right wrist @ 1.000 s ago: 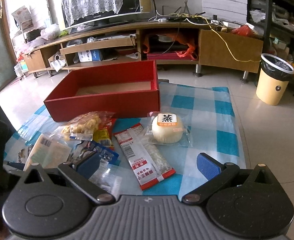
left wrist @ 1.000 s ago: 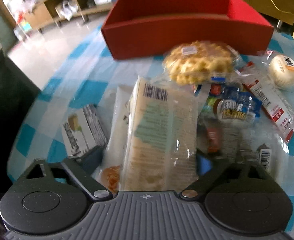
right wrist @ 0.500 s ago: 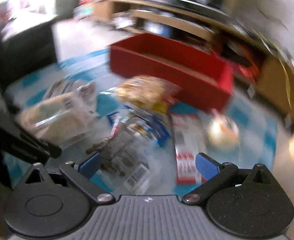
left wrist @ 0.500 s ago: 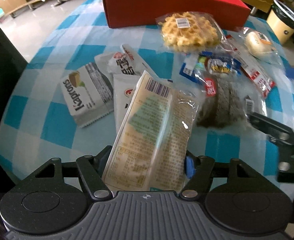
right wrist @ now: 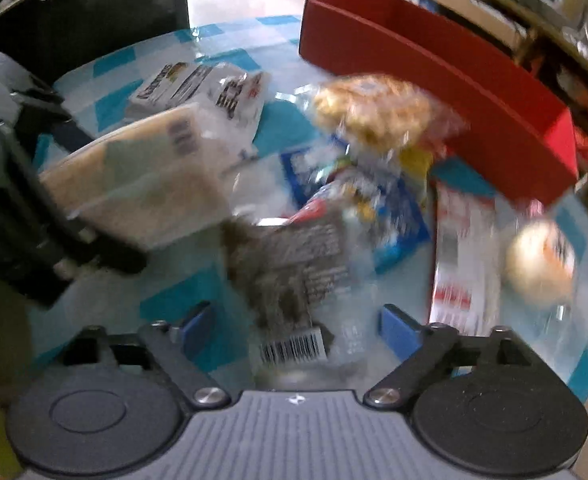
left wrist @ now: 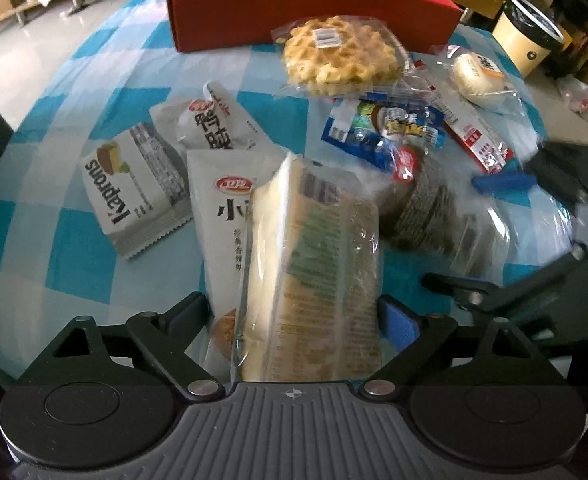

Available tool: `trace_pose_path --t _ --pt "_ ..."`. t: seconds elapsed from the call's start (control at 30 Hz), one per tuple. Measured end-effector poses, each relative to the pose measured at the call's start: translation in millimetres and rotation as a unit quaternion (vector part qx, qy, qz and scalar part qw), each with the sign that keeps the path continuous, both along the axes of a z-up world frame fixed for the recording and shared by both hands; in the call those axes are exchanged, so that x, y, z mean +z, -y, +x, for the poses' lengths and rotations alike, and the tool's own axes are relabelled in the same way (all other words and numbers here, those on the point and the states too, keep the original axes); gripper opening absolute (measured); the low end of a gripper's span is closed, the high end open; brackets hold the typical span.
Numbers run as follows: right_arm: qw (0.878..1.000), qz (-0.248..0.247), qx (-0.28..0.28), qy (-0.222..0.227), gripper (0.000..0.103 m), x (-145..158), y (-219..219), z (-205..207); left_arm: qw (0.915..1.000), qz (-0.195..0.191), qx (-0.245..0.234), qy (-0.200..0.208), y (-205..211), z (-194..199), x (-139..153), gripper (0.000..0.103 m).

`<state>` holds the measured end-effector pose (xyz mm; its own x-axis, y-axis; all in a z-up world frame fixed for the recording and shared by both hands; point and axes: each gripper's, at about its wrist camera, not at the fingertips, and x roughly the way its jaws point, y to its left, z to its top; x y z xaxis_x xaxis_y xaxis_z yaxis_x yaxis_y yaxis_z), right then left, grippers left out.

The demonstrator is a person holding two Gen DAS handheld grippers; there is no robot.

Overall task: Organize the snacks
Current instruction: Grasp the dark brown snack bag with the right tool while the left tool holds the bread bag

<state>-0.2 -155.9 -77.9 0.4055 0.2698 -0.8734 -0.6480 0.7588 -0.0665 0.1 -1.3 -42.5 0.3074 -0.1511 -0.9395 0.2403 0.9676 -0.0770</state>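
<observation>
My left gripper is shut on a pale cake pack in clear wrap and holds it above the checked cloth; the pack also shows in the right wrist view. My right gripper is open, its blue pads either side of a dark seaweed-like snack bag, which also shows in the left wrist view. A red box stands at the back, empty as far as I see. A waffle pack, a blue candy bag and a white bun lie in front of it.
A Kaprons packet and white snack packets lie left on the blue checked cloth. A red-white packet lies right. A yellow bin and low shelves stand beyond. The right view is blurred.
My left gripper has lifted the cake pack and pulled back from the box. My right gripper has swung left and down over the dark snack bag, still open.
</observation>
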Motion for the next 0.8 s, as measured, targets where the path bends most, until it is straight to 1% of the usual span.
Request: trace_pose_path --t 0.03,0.07,0.1,0.17,0.2,0.27,0.37,0.4,0.5,0.53,0.57,0.6,0.7,0.8 --pt "1.0 0.002 -0.008 0.002 0.07 2 4 -7 1.0 0.004 -0.003 0.005 2 -2 1 0.094" --pt "1.0 0.005 -0.017 -0.001 0.067 3 8 -12 0.9999 0.01 -0.005 0.008 3 -3 2 0.094" --pt "0.999 0.012 -0.029 -0.009 0.058 4 13 -15 0.9998 0.015 -0.007 0.012 5 -5 3 0.094" --pt "0.998 0.027 -0.058 -0.027 0.057 6 26 -17 0.9995 0.023 -0.009 0.021 8 -7 5 0.094" --pt "0.997 0.026 -0.068 -0.026 0.057 11 28 -21 0.9993 0.027 -0.006 0.026 9 -7 8 0.095" --pt "0.996 0.015 -0.087 -0.005 0.058 14 35 -23 0.9986 0.034 -0.002 0.041 10 -10 13 0.096" --pt "0.996 0.029 -0.09 0.008 0.065 20 35 -15 0.9966 0.051 -0.007 0.065 17 -11 18 0.1" --pt "0.996 0.034 -0.082 0.006 0.069 20 31 -11 0.9961 0.057 -0.009 0.066 20 -10 17 0.1" --pt "0.998 0.035 -0.046 0.01 0.074 14 9 -1 0.9942 0.083 -0.018 0.065 29 -7 11 0.099" --pt "0.999 0.022 -0.031 0.017 0.081 11 2 1 0.9935 0.091 -0.016 0.066 28 -6 10 0.1" --pt "0.999 0.017 -0.02 0.028 0.083 9 0 0 0.9941 0.087 -0.013 0.063 26 -5 9 0.1" --pt "0.999 0.015 -0.018 0.033 0.084 8 -1 -1 0.9949 0.081 -0.008 0.059 23 -5 8 0.1" --pt "0.999 0.019 -0.028 0.017 0.09 4 -2 2 0.9948 0.082 -0.003 0.06 17 -6 8 0.101" --pt "0.999 0.031 -0.032 -0.003 0.103 -4 -2 3 0.9938 0.088 0.01 0.067 11 -9 15 0.1"
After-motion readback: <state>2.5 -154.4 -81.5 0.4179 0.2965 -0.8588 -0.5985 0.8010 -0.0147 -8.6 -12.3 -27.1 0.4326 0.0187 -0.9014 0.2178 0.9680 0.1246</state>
